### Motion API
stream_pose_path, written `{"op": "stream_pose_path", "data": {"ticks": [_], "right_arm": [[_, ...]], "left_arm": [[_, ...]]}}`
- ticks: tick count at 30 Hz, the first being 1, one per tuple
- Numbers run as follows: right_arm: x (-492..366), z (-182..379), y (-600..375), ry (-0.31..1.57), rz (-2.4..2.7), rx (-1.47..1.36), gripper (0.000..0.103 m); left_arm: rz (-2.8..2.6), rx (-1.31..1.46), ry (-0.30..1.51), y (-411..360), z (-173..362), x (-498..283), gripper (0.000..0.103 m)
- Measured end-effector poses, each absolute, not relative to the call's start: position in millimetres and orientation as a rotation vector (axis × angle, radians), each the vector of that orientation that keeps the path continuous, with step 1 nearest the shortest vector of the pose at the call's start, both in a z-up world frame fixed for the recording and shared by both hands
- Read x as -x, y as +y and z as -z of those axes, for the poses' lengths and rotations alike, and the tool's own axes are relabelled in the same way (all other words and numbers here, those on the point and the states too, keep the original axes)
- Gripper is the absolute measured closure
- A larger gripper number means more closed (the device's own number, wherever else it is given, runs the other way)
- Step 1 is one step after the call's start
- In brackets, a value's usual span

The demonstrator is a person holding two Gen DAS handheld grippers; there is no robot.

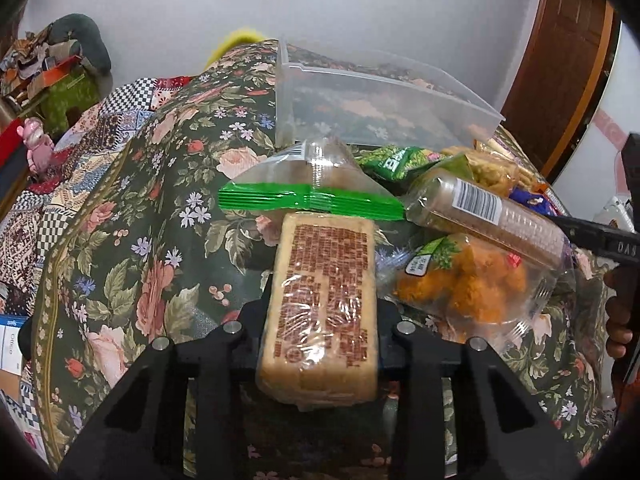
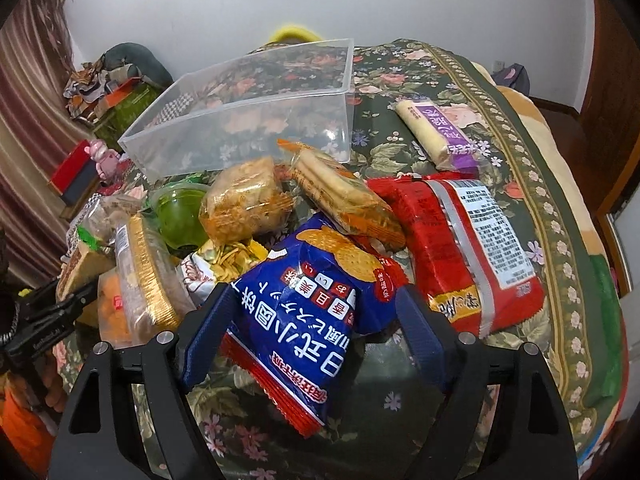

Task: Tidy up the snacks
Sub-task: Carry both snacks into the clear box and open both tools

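One clear rectangular plastic bin (image 2: 256, 120), empty and open-topped, on a dark green floral cloth (image 2: 404, 152) spread over a raised surface. Just in front of the bin's near wall, one heap of snack packs, overlapping and touching.

Counted in the right wrist view: one blue cracker bag with a red serrated end (image 2: 304, 312); one red foil bag with a white label panel (image 2: 464, 248); one clear pack of pale rectangular biscuits (image 2: 344, 200); one clear pack of orange-dusted pieces (image 2: 244, 204); one green round plastic cup (image 2: 180, 216); one gold-trimmed clear biscuit tray (image 2: 144, 276). Lying apart, one pale roll with a purple wrapper (image 2: 436, 136), alone on bare cloth beside the bin's right corner.

Counted in the left wrist view: one clear-wrapped tan wafer block with brown print (image 1: 320, 312); one clear bag with a green band (image 1: 308, 196); one clear cracker tube with a barcode (image 1: 488, 216); one clear bag of orange puffs (image 1: 472, 280).

Left gripper (image 1: 320, 320) closed on the wafer block, fingers pressed to both long sides. Right gripper (image 2: 316, 312) wide apart, straddling the blue bag, blue pads (image 2: 420, 340) not clearly pressing it.

Bare cloth left of the heap and right of the red bag; cloth border falling away on both sides.
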State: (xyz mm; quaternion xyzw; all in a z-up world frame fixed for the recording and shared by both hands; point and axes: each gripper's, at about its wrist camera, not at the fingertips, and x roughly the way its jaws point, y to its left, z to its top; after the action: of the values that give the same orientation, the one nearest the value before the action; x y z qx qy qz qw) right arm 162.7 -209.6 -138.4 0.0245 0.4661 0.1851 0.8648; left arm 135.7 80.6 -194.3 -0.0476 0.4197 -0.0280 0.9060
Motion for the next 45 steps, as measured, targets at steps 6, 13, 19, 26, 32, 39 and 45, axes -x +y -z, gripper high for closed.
{"op": "stream_pose_path", "data": {"ticks": [6,13,19,26,32,39,45], "right_arm": [[-170.6,140.0,-206.4,1.0,-0.384,-0.072,0.015],[-166.7,148.6,-218.2,1.055,-0.389,-0.134,0.016],[-171.5,149.8,-220.0,1.068,-0.389,-0.183,0.017],[-183.1,153.0,-211.0,1.075,-0.397,-0.196,0.019],[-176.1,148.3,-212.1,1.047,-0.385,-0.165,0.042],[-161.9,132.8,-216.8,0.988,-0.371,-0.091,0.054],[-155.9,114.9,-220.5,0.917,-0.367,-0.063,0.057]], "left_arm": [[0.047,0.063,0.862,72.4,188.5,-126.9,0.068],[0.042,0.068,0.821,76.0,171.3,-112.0,0.068],[0.034,0.07,0.797,76.6,160.4,-103.9,0.068],[0.02,0.075,0.775,78.3,149.1,-99.2,0.068],[0.011,0.083,0.754,81.7,138.4,-96.2,0.068],[0.008,0.085,0.723,80.7,124.5,-96.0,0.068],[0.015,0.085,0.696,77.0,111.4,-103.8,0.068]]}}
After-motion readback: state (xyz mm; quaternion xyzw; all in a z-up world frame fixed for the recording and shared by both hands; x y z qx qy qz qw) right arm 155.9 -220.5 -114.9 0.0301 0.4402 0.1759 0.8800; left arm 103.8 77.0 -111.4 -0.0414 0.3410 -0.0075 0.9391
